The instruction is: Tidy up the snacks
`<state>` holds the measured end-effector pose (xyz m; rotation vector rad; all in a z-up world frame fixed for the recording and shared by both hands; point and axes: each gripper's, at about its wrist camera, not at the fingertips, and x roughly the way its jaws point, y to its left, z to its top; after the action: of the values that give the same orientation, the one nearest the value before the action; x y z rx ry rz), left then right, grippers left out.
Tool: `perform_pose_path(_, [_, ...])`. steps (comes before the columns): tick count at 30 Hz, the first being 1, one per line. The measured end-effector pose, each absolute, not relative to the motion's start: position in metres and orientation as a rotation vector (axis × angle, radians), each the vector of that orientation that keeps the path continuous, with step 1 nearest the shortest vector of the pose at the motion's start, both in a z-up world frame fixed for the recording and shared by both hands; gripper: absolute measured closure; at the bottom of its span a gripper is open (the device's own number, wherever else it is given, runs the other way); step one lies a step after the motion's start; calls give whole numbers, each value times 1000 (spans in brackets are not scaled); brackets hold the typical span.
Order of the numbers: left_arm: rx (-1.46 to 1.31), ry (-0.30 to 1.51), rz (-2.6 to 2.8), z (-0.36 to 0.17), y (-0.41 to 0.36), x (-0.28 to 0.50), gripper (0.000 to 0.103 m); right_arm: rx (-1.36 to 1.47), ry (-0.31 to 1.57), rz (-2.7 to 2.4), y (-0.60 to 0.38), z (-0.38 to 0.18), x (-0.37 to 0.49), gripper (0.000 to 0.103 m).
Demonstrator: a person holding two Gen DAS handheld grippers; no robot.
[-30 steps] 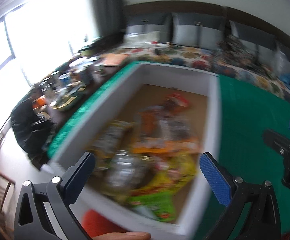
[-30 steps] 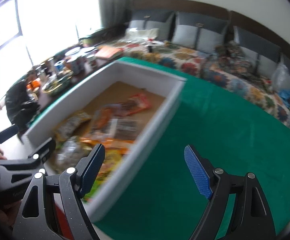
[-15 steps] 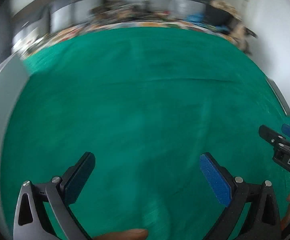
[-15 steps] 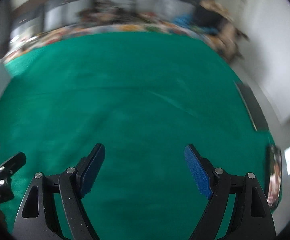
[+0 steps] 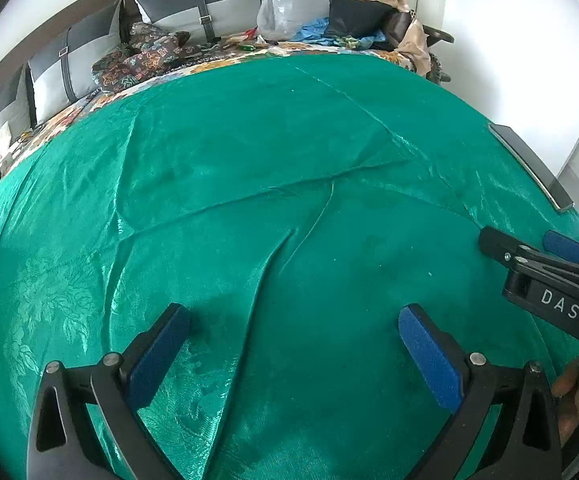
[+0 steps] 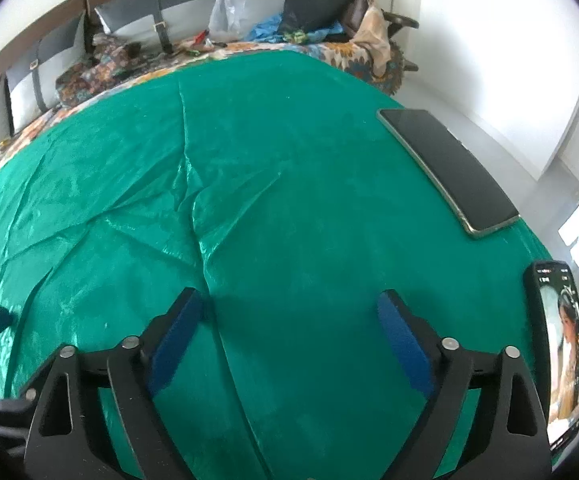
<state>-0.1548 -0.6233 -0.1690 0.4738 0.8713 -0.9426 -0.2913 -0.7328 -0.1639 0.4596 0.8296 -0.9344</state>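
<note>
I'm over the green cloth (image 5: 249,168) now with both tools, and nothing is in my grasp: the left gripper (image 5: 293,340) stands wide apart with only wrinkled fabric between its blue pads (image 5: 429,352), and the right gripper (image 6: 289,332) is just as empty, its jaws having just been opening to full spread. From the left wrist I can see the right gripper's black frame poking in at the right edge of the cloth. No snack shows in either view, so where the snacks are I cannot tell from here; all I have is bare cloth from the near edge to the far one, where it meets the patterned cover and the grey cushions (image 5: 193,4). On the right side of the cloth lies a dark phone (image 6: 449,168), screen off, and nearer the right front corner a second phone (image 6: 561,344) with its screen lit. I read this as the gap between placements: hands free, nothing yet laid out on this side. Next I need to swing back to wherever the snacks sit, pick one packet with jaws already open, and bring it over here. I'd keep clear of both phones when setting things down, and mind the raised crease running down the middle of the cloth.
</note>
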Motion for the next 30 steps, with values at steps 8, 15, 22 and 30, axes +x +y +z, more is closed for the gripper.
perform_pose_path(8, [473, 872, -943, -168, -623, -155, 0, 462, 833, -935, -732, -168, -290, 9])
perform_pose_path(15, [472, 873, -943, -168, -622, -155, 0, 467, 831, -933, -734, -171, -289, 9])
perform_pose_path(22, [472, 874, -942, -167, -623, -155, 0, 468, 832, -934, -734, -172, -288, 9])
perform_pose_path(30, [472, 875, -942, -168, -623, -155, 0, 468, 831, -934, -733, -173, -288, 9])
